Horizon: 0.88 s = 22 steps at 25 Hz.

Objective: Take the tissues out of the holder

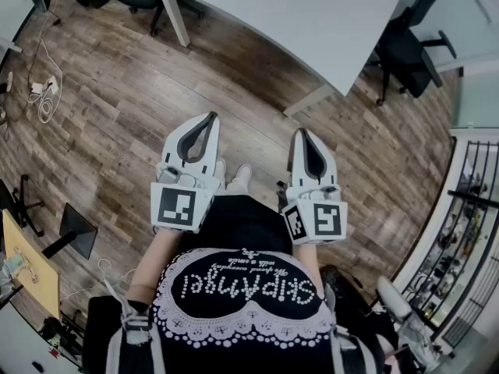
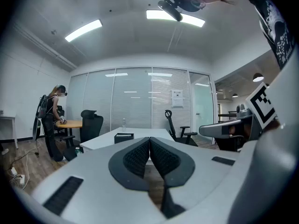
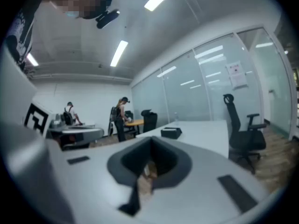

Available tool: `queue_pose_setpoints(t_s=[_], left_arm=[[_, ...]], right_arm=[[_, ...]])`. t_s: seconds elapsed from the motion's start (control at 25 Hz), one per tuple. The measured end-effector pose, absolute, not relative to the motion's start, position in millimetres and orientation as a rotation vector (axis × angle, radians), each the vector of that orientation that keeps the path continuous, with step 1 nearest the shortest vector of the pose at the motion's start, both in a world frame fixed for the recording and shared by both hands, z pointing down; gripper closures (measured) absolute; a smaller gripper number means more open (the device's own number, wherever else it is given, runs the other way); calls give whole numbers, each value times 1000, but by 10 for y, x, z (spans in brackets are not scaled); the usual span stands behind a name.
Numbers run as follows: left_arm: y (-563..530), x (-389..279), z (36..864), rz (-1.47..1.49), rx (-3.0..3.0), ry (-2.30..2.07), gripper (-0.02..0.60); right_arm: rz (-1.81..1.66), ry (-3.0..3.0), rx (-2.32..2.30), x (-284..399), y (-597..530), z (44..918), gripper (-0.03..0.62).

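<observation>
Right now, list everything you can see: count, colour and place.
table: one, white, ahead across the floor
tissue holder: one, black, on the white table
bottle: one, clear, on the table behind the holder
office chairs: several, black, around the tables
small table: one, wood-coloured, far left
floor: brown wood planks, underfoot
other people: two, one in dark clothes, at far tables
left gripper: one, white, black fingers together, empty
right gripper: one, white, shut, empty

Wht table (image 1: 327, 14), brn wood-plank floor (image 1: 117, 92), blk holder (image 2: 124, 137), blk chair (image 1: 405, 49).
</observation>
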State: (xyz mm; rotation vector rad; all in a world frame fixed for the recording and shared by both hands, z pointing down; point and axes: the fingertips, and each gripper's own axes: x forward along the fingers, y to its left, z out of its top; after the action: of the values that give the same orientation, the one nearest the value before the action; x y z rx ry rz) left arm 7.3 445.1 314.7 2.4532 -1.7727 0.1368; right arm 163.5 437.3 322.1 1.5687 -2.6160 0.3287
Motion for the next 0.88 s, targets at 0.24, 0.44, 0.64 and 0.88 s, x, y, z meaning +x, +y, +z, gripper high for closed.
queue_pose_setpoints(t_s=[0.24,0.44,0.64,0.88], left_arm=[[4446,76,3112,130,2453,-1776,557],[4487,166,3083,128,2463,-1779,557],[4512,293,3078,130,2462,-1791,557],[4626,361,3082,101,2437,-1837,557]], right_arm=[[322,-2616,1572,1664,4380,3199,562],[315,-2622,1570,1743,4427,3187,562],[309,-2645,1544,1854,4450,3192,562],[329,-2705,1495,1963,4532,3229,562]])
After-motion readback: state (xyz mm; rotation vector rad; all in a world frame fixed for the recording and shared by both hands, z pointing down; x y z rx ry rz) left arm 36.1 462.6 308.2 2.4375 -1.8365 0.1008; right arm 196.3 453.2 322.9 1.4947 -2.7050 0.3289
